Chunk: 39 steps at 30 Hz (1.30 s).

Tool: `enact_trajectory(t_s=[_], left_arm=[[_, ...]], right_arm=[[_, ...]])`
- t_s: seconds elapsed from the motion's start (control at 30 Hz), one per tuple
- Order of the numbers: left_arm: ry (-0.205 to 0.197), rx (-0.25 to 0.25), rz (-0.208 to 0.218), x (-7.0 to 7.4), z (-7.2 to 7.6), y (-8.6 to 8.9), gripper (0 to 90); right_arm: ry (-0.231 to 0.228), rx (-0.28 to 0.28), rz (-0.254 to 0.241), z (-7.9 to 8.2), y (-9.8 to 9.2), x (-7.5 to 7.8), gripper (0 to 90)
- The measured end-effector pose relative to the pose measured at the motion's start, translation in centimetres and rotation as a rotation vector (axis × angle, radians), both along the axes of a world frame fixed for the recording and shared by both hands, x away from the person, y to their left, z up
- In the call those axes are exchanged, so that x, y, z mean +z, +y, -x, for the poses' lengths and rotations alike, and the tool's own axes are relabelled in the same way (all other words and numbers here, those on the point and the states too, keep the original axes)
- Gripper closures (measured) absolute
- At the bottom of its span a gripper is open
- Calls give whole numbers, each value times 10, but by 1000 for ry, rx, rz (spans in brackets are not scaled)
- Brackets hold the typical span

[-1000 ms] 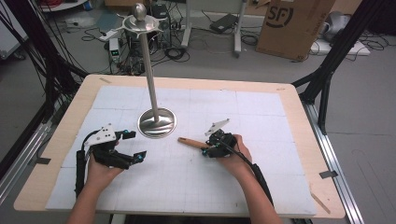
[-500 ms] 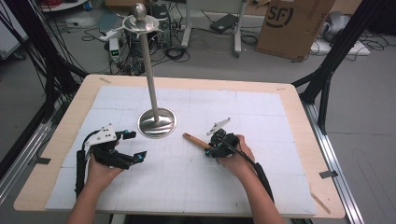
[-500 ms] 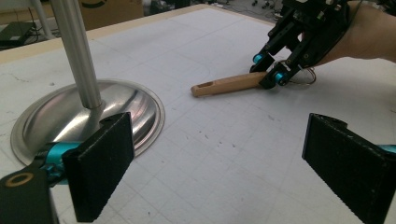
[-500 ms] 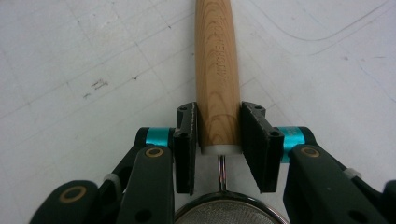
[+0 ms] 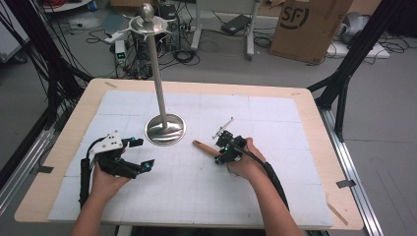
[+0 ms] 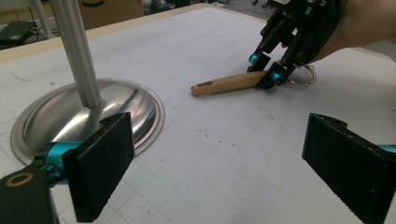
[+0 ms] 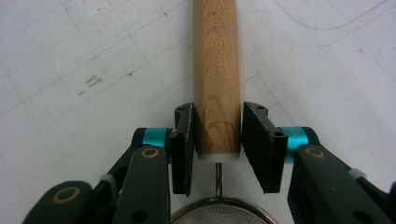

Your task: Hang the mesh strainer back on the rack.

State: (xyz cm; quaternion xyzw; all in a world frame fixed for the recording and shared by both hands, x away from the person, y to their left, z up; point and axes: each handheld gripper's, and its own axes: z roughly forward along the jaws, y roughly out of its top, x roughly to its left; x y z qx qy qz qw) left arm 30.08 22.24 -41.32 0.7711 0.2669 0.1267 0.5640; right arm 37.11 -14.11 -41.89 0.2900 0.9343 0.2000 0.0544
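Observation:
A small strainer lies on the white mat, its wooden handle pointing left toward the metal stand's round base. My right gripper straddles the handle's inner end. In the right gripper view the handle lies between the pads with a thin gap at the right pad, and the mesh bowl sits below. These jaws have just been opening, with the handle still between them. My left gripper is held wide open over the mat, left of the base, with nothing between its jaws. The left gripper view shows the handle and the right gripper.
The stand's tall pole rises from the base to a knobbed top with hooks. The mat covers a wooden table. Beyond the table, cables, a power strip and a cardboard box lie on the floor.
The handle's free end has shifted slightly right and away from me, along with the right hand. The left gripper has stayed put.

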Motion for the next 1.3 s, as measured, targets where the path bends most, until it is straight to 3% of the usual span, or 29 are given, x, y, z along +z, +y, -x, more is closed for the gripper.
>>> enact_trajectory(t_s=[0.2,0.3,0.43,0.5,0.6,0.67,0.7,1.2,1.3], left_arm=[[2,0,-2,0,0,0,97],[0,-1,-2,0,0,0,97],[4,-1,-1,0,0,0,97],[4,-1,-3,0,0,0,97],[2,0,1,0,0,0,97],[4,1,0,0,-1,1,97],[5,1,4,-1,-1,0,97],[4,-4,-1,-1,-1,0,97],[4,-5,1,-1,-1,-1,97]], right_arm=[[-15,-2,22,3,4,1,681],[-44,11,32,7,4,1,687],[-62,37,21,7,3,1,687],[-98,59,-32,5,1,5,687],[-137,57,-65,5,-1,12,687],[-186,43,-143,5,-4,23,687],[-186,43,-143,5,-4,23,687],[-319,39,-414,9,-25,71,687],[-337,42,-425,9,-25,78,687]])
